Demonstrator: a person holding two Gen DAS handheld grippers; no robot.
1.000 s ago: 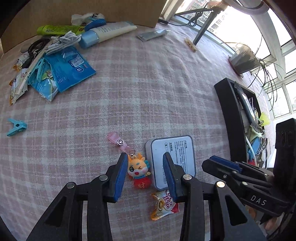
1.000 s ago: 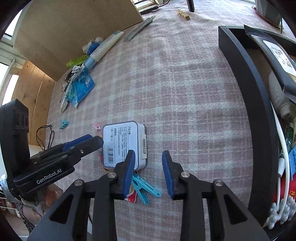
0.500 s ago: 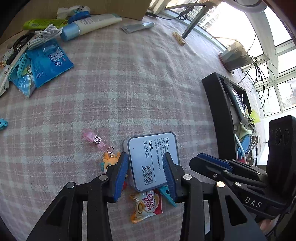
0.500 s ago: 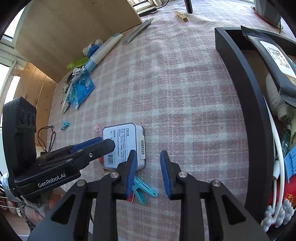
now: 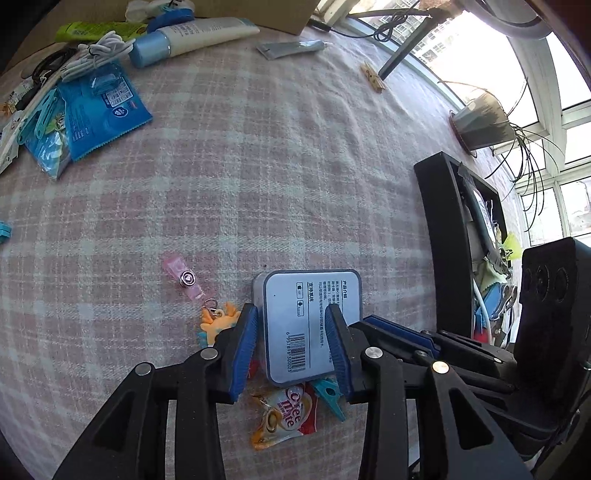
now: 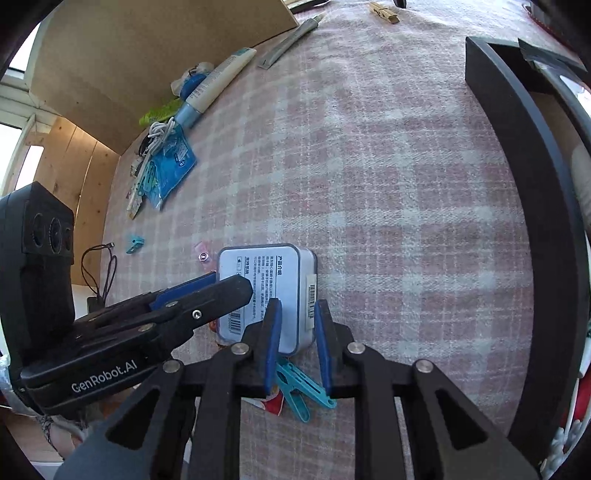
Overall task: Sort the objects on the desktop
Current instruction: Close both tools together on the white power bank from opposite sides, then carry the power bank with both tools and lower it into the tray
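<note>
My left gripper [image 5: 291, 332] stands apart over the tin [image 5: 312, 321]. My right gripper [image 6: 297, 325] is closing around its near right corner, pads not yet pressing.

Home sunroom, checked tablecloth [image 5: 258, 166], potted plant [image 5: 484, 123]

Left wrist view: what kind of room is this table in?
Probably a home sunroom or balcony room: a pink checked tablecloth, big sunlit windows behind a potted plant, and toiletry tubes among household clutter.

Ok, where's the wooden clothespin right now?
The wooden clothespin lies on the checked cloth at the far side, top of both wrist views, alone between the grey sachet and the black tray.
</note>
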